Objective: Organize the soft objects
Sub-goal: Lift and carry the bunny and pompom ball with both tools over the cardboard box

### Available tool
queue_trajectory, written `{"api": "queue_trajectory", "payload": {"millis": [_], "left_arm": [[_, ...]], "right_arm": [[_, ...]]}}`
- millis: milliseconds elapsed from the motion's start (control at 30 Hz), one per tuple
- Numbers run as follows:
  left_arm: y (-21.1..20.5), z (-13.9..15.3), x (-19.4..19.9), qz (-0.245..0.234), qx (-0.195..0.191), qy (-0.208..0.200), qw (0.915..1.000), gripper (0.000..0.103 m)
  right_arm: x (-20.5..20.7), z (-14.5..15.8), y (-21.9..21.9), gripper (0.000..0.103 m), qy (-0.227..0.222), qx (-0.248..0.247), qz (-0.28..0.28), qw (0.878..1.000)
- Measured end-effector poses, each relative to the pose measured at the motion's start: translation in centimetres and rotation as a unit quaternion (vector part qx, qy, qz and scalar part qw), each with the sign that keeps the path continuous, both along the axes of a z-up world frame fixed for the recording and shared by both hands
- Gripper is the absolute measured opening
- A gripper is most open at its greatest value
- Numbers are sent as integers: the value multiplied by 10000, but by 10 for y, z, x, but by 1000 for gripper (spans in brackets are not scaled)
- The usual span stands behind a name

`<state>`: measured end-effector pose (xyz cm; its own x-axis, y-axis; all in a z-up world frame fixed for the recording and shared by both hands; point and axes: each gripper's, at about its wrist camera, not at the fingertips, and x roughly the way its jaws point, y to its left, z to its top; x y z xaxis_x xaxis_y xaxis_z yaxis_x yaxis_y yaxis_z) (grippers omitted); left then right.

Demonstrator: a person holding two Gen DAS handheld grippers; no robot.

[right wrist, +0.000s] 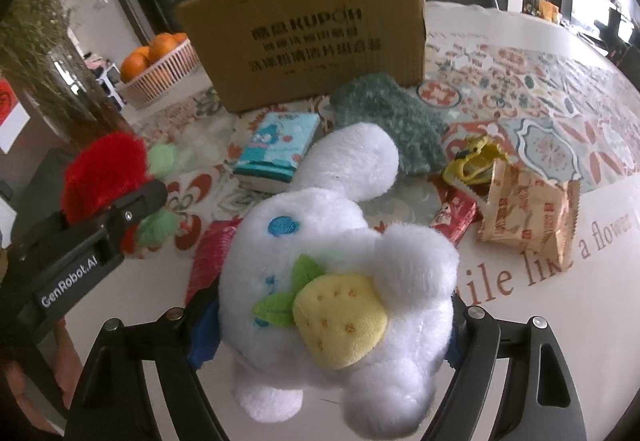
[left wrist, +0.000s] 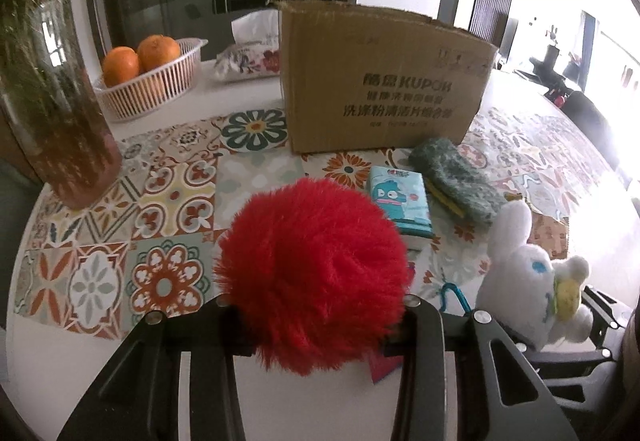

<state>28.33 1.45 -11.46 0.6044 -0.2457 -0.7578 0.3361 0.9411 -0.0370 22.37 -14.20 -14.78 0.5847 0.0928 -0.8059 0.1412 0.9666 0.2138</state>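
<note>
The left gripper (left wrist: pixel 316 325) is clamped on a round red pompom (left wrist: pixel 312 273) of long, shaggy fur; its two dark fingers press into the fur from either side, and the ball bulges above and ahead of them. The right gripper (right wrist: pixel 336 325) is closed on a white plush toy (right wrist: pixel 340 281), a short-pile stuffed animal with one long floppy ear, a blue stitched eye and a yellow felt strawberry with green leaves sewn to its front. The plush fills the whole gap between the two fingers, and blue pads show at its sides.

Ahead of both grippers stands one open cardboard box (left wrist: pixel 380 81), plain brown corrugated board with dark print on its near wall. Between the grippers and the box lie one small rectangular tissue pack (left wrist: pixel 400 205) in glossy teal wrap and, just to its right, one fuzzy grey-green knitted sock (left wrist: pixel 456 177), flat and oblong. Beyond the right gripper and to its right sit one crinkled tan snack packet (right wrist: pixel 528 217), one red packet (right wrist: pixel 456 213) and a yellow plastic clip (right wrist: pixel 472 161).

Far to the left of the left gripper is one white slatted plastic basket (left wrist: pixel 148 89) holding oranges; two show clearly. Nearer on that side stands one clear glass vase (left wrist: pixel 60 113) of dried stems. The table (left wrist: pixel 176 185) wears a smooth cloth printed with tile patterns.
</note>
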Motion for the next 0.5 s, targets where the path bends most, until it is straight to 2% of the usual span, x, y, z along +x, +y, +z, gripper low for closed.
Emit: {"api": "queue_trajectory", "payload": {"millis": [233, 500], "left_arm": [[-1, 19, -24, 34, -22, -199, 9998, 40], [-10, 48, -44, 98, -242, -384, 9989, 40]], "right_arm": [[-15, 24, -8, 84, -383, -51, 64, 9992], [-25, 59, -20, 84, -808, -119, 284, 9963]]}}
